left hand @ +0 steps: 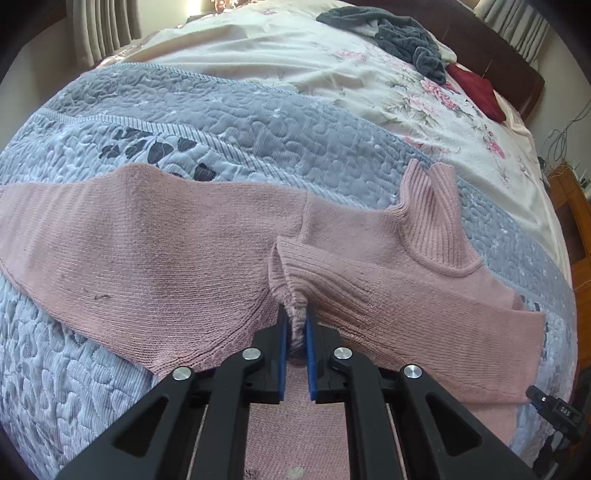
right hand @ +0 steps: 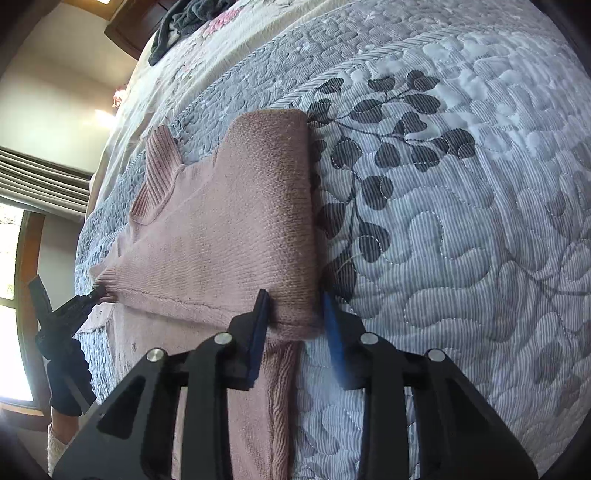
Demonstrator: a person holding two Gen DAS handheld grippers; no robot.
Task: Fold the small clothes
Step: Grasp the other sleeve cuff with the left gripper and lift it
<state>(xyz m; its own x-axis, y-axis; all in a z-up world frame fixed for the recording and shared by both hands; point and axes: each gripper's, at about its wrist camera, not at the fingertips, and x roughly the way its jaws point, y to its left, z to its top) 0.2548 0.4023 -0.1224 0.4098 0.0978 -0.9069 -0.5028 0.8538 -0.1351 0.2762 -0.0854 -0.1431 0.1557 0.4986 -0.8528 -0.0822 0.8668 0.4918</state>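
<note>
A pink knit sweater (left hand: 166, 236) lies flat on a grey-blue quilt (left hand: 221, 122), its ribbed collar (left hand: 432, 206) pointing toward the far side. My left gripper (left hand: 295, 314) is shut on the ribbed cuff (left hand: 291, 269) of a sleeve that is drawn across the sweater's body. In the right wrist view the sweater (right hand: 236, 229) shows a folded side edge. My right gripper (right hand: 295, 299) stands open, with the near corner of that fold between its fingers. The left gripper (right hand: 88, 295) shows at the left there, holding the cuff.
A dark grey garment pile (left hand: 399, 33) and a red cloth (left hand: 476, 92) lie on the floral sheet (left hand: 295, 59) near the dark headboard (left hand: 509, 62). A wooden nightstand (left hand: 569, 206) stands beyond the bed's right edge. A gloved hand (right hand: 66, 369) is at lower left.
</note>
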